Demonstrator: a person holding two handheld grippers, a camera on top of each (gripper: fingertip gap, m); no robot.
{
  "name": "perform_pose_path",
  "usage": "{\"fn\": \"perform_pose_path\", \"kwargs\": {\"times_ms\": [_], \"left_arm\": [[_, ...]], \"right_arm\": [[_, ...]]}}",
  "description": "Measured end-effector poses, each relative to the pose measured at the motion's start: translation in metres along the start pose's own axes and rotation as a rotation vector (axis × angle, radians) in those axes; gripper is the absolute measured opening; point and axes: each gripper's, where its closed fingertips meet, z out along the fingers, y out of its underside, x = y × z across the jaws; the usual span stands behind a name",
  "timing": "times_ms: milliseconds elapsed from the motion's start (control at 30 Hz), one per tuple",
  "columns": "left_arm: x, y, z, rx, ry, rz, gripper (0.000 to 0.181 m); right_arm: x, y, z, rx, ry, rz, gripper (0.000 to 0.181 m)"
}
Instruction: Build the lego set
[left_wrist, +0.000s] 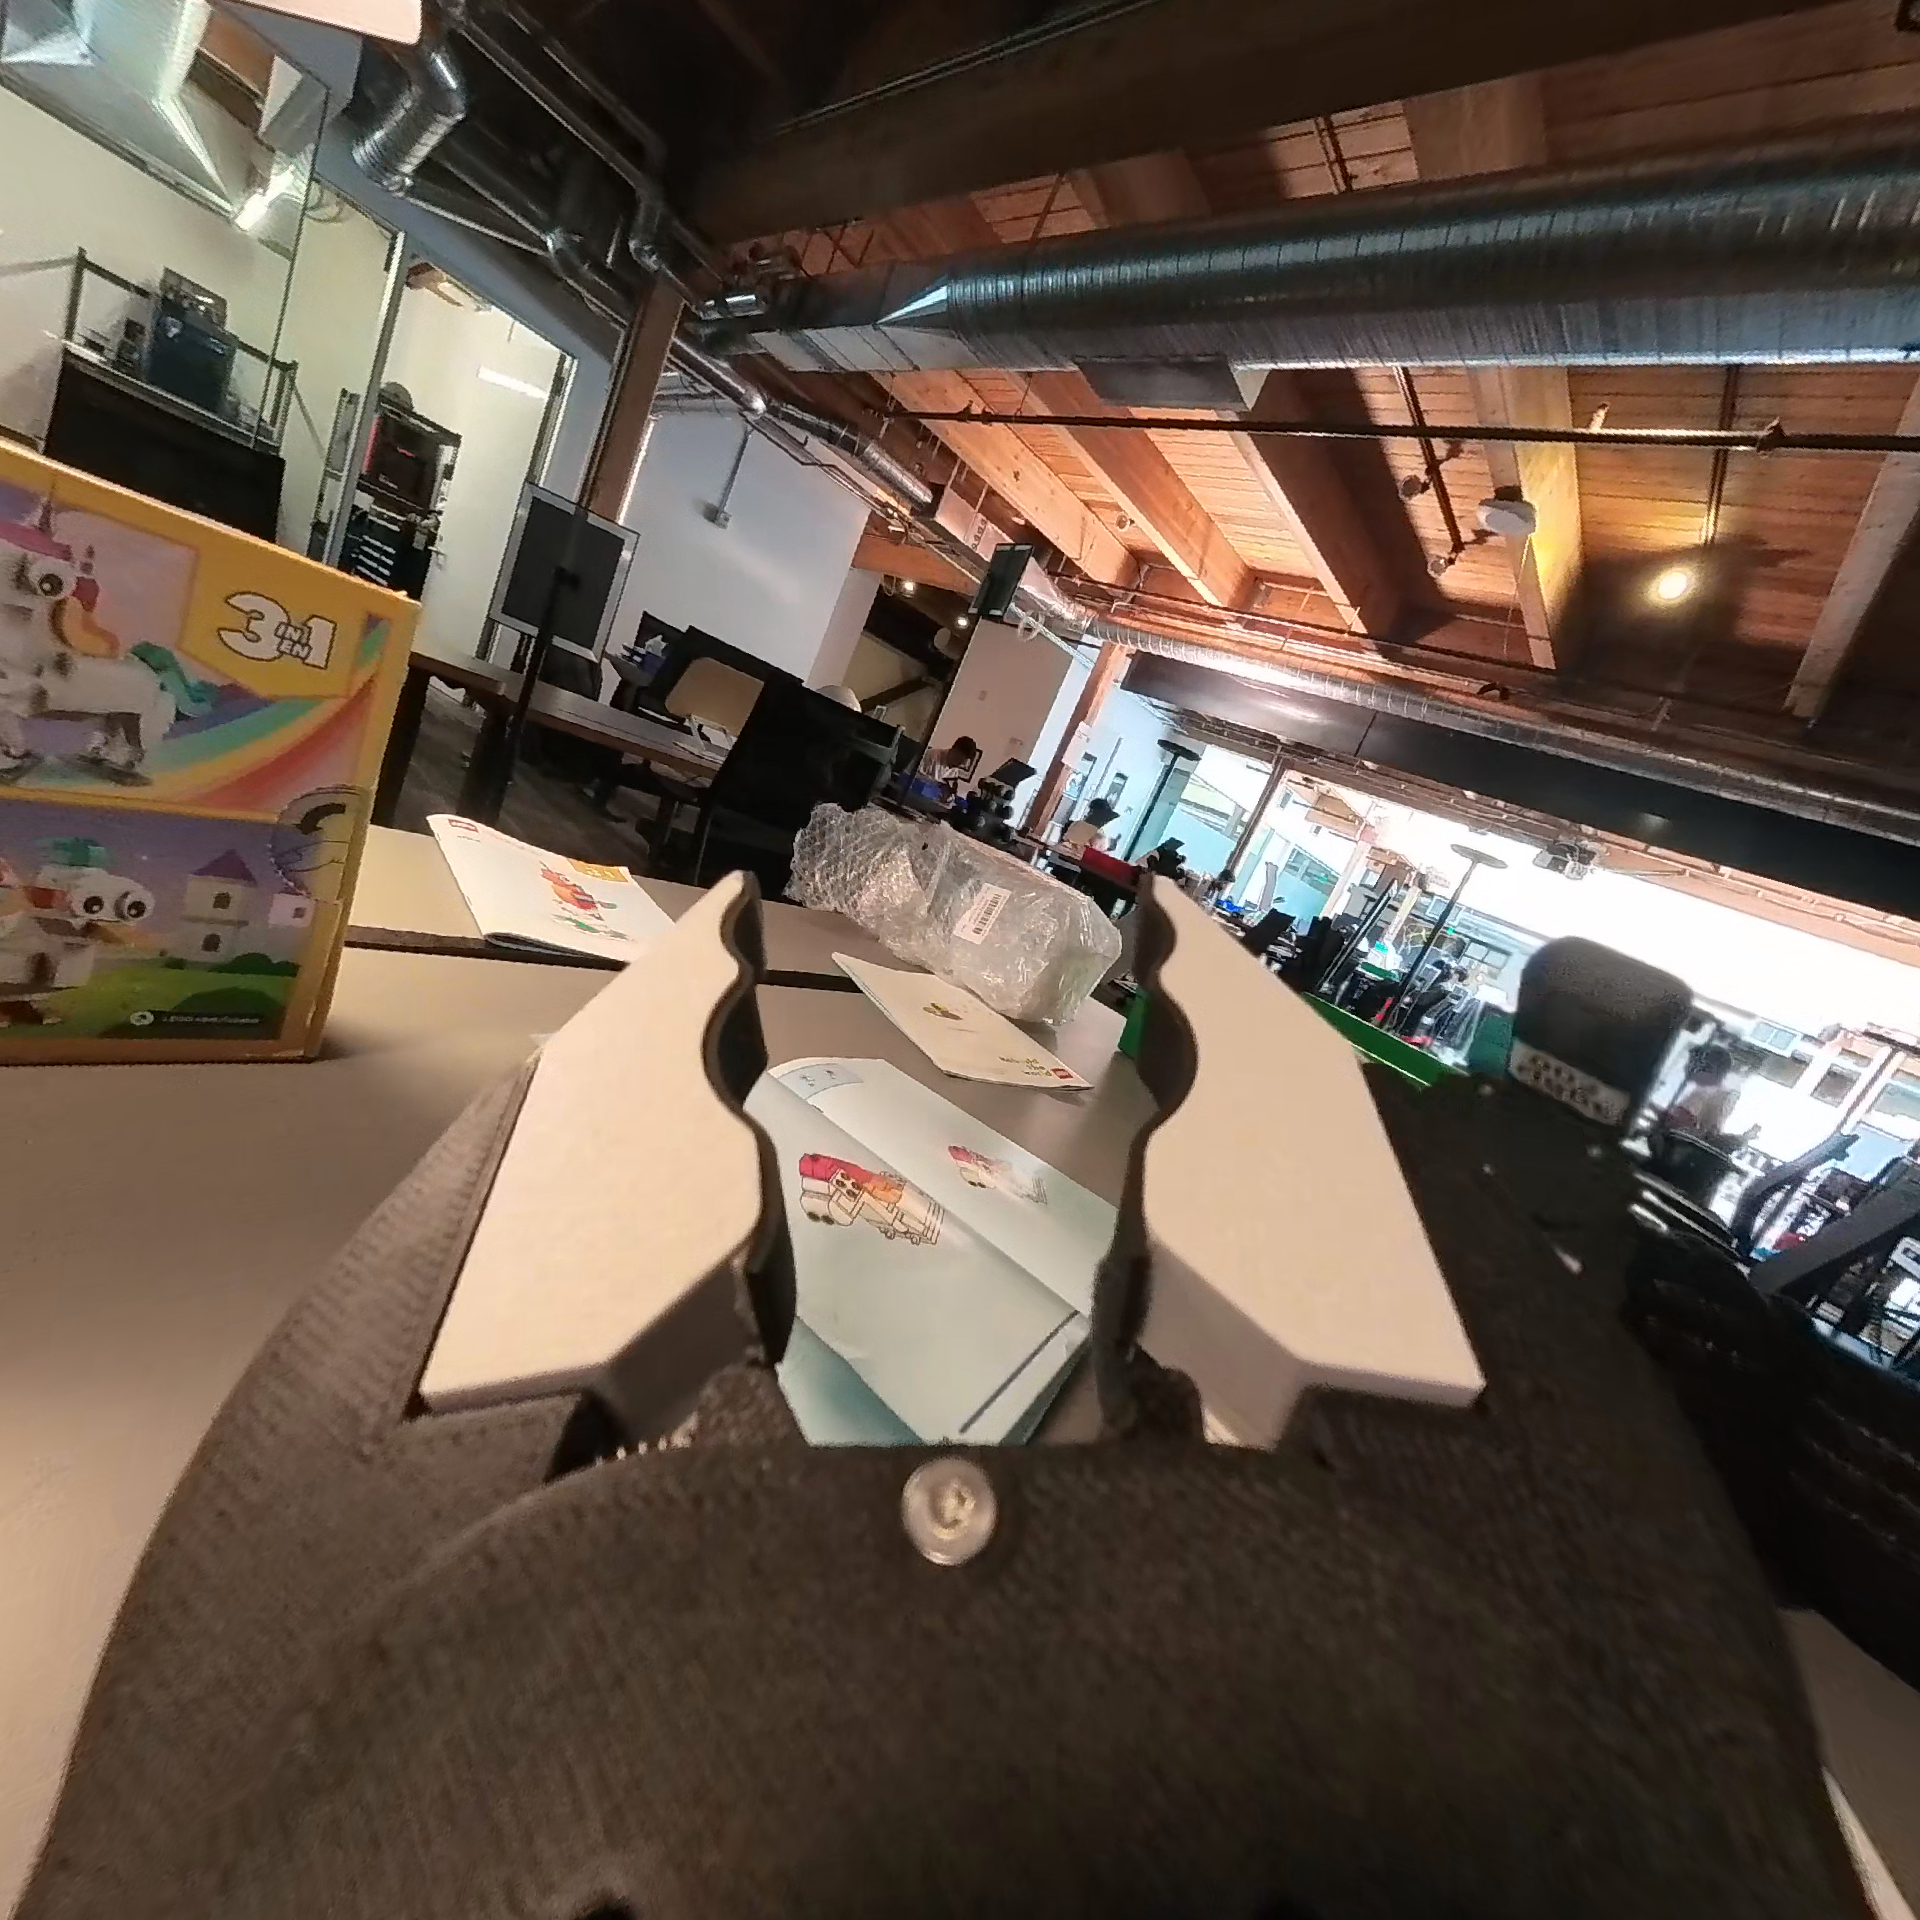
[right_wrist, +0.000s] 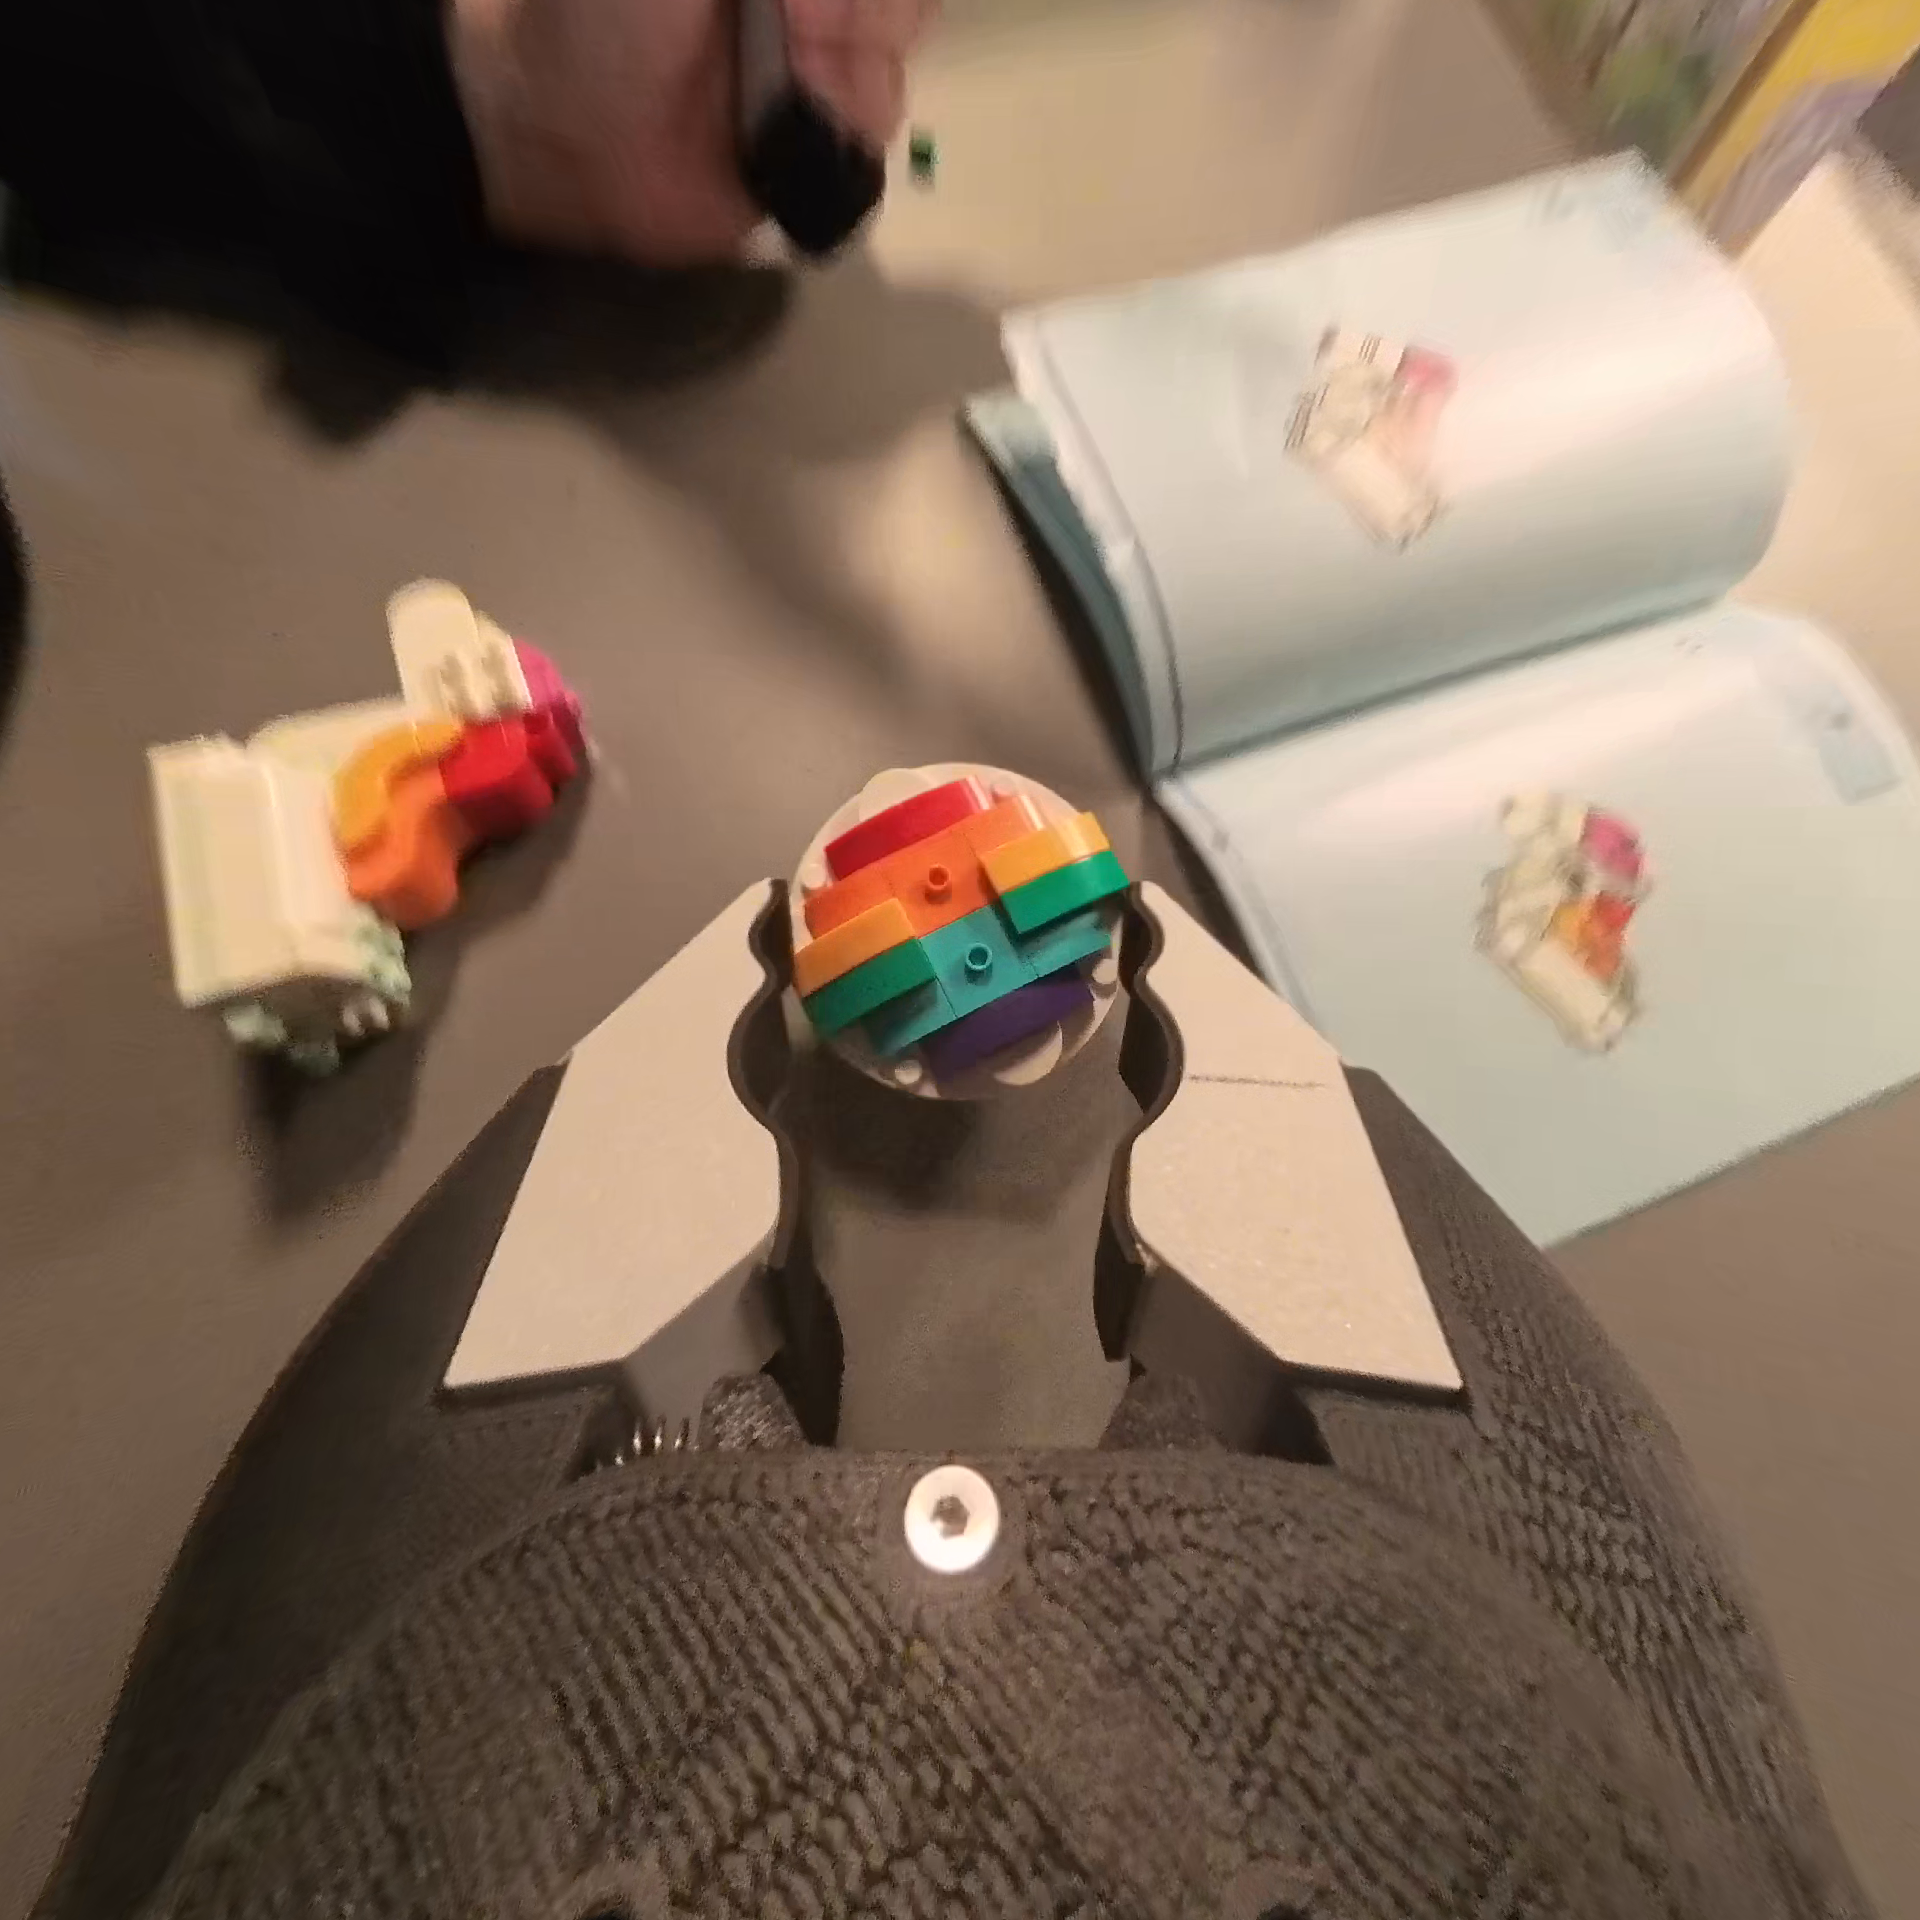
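Rainbow-striped round Lego disc (right_wrist: 954, 933): sits between the fingertips of the right gripper (right_wrist: 951, 914), above the grey table (right_wrist: 675, 540); the jaws close on its rim from both sides.
White Lego body with orange, red and pink curved bricks (right_wrist: 353, 821): lies on the table left of the disc, well apart from it.
Open pale-blue instruction booklet (right_wrist: 1455, 665): lies flat to the right, its pages blurred.
Left gripper (left_wrist: 951, 904): jaws spread, nothing between them, raised over the same booklet (left_wrist: 914, 1226).
Yellow Lego box (left_wrist: 177, 831): stands upright at the far left.
Bubble-wrapped parcel (left_wrist: 966, 914): beyond two closed leaflets.
Person's hand (right_wrist: 665, 125): blurred, at the top edge.
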Motion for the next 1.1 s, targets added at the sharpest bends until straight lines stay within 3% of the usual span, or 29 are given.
{"fn": "perform_pose_path", "kwargs": {"times_ms": [33,200,367,533,633,700,767,833,900,967,1100], "left_arm": [[0.000,0.000,0.000,0.002,0.000,0.003,0.070],[-0.001,-0.001,0.000,0.006,-0.002,0.005,0.070],[-0.003,-0.002,-0.001,0.006,-0.005,0.010,0.070],[-0.003,0.001,0.001,-0.009,0.002,0.001,0.068],[-0.001,0.004,0.001,-0.019,0.014,-0.016,0.068],[-0.002,0.004,0.001,-0.018,0.012,-0.016,0.068],[-0.003,0.003,0.001,-0.016,0.007,-0.014,0.068],[-0.003,0.003,0.000,-0.013,0.006,-0.014,0.068],[-0.001,0.003,0.001,-0.014,0.009,-0.008,0.067],[0.002,0.003,0.000,-0.017,0.021,0.013,0.058],[0.007,0.006,0.002,-0.055,0.012,0.060,0.028]], "right_arm": [[0.004,-0.016,0.001,0.053,0.003,0.000,0.062],[0.046,-0.069,0.041,0.107,0.121,-0.056,0.062],[0.053,-0.058,0.093,-0.050,0.043,-0.046,0.063],[0.049,-0.052,0.103,-0.081,0.037,-0.051,0.075],[0.047,-0.076,0.075,0.084,0.125,-0.085,0.086],[0.059,-0.094,0.033,0.279,0.306,-0.128,0.083],[0.074,-0.095,-0.024,0.493,0.533,-0.111,0.065],[0.082,-0.076,-0.078,0.668,0.748,-0.057,0.028],[0.088,-0.035,-0.110,0.656,0.941,0.006,0.007],[0.082,-0.020,-0.141,0.636,1.103,-0.038,0.000],[0.076,-0.015,-0.144,0.563,1.163,-0.131,0.000]]}}
